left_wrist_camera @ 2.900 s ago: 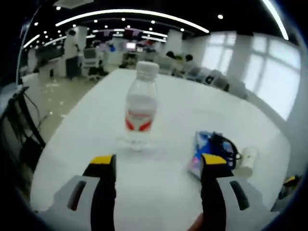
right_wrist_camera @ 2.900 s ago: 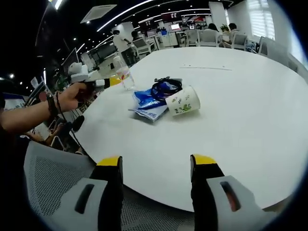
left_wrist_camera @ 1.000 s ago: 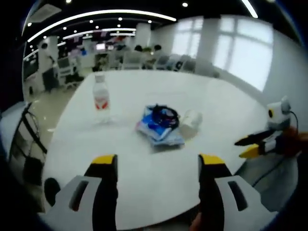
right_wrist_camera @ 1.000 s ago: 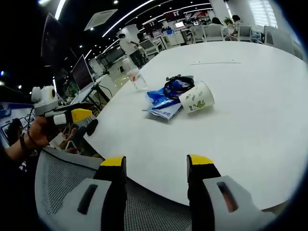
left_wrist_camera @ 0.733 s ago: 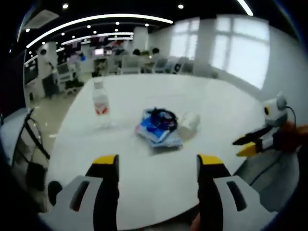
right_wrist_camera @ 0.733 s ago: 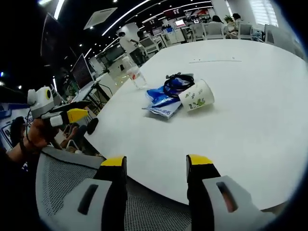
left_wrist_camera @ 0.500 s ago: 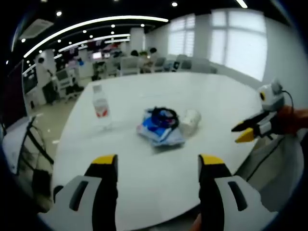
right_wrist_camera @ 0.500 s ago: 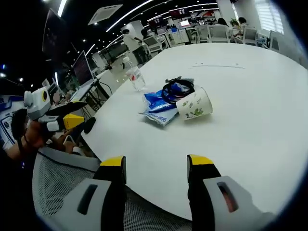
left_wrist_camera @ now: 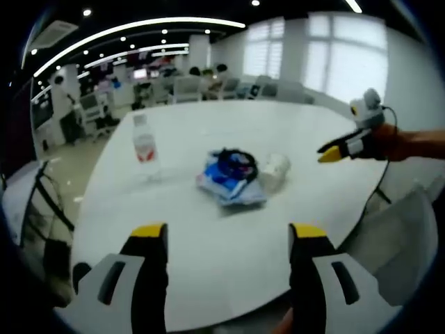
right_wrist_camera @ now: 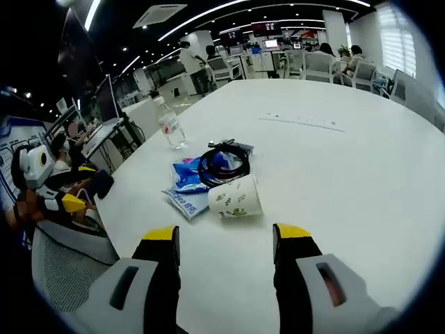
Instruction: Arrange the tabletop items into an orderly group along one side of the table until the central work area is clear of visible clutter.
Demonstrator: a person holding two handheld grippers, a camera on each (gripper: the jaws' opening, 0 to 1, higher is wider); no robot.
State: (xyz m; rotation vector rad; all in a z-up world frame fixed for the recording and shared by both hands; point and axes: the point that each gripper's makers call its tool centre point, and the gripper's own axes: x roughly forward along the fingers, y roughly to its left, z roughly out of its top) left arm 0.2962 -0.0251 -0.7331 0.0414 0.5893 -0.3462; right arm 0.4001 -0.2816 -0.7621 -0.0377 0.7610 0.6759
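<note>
On the white table [left_wrist_camera: 208, 236] a small cluster sits near the middle: a blue packet [right_wrist_camera: 186, 182] lying flat, a coil of black cable [right_wrist_camera: 224, 164] resting on top of it, and a paper cup [right_wrist_camera: 235, 197] tipped on its side, touching the packet's edge. A water bottle [right_wrist_camera: 169, 124] stands upright, apart from the cluster, toward the table's edge. From the left gripper view the bottle [left_wrist_camera: 144, 148] is to the left of the packet [left_wrist_camera: 226, 182], cable [left_wrist_camera: 236, 164] and cup [left_wrist_camera: 274, 170], and the right gripper [left_wrist_camera: 328, 154] reaches in from the right, held by a hand [left_wrist_camera: 379, 141] above the table's far side; its yellow-tipped jaws look close together there, though too small to be sure. The right gripper view looks along its own jaws, which stand apart with nothing between them [right_wrist_camera: 227, 241], and brings out the green print on the cup and a thin strip [right_wrist_camera: 302, 122] lying farther out on the table. It also catches the left gripper [right_wrist_camera: 64, 202] at the left edge, beside a mesh chair [right_wrist_camera: 62, 275]. The left gripper's own jaws [left_wrist_camera: 227, 236] are likewise spread and empty, hanging over the near table edge.
</note>
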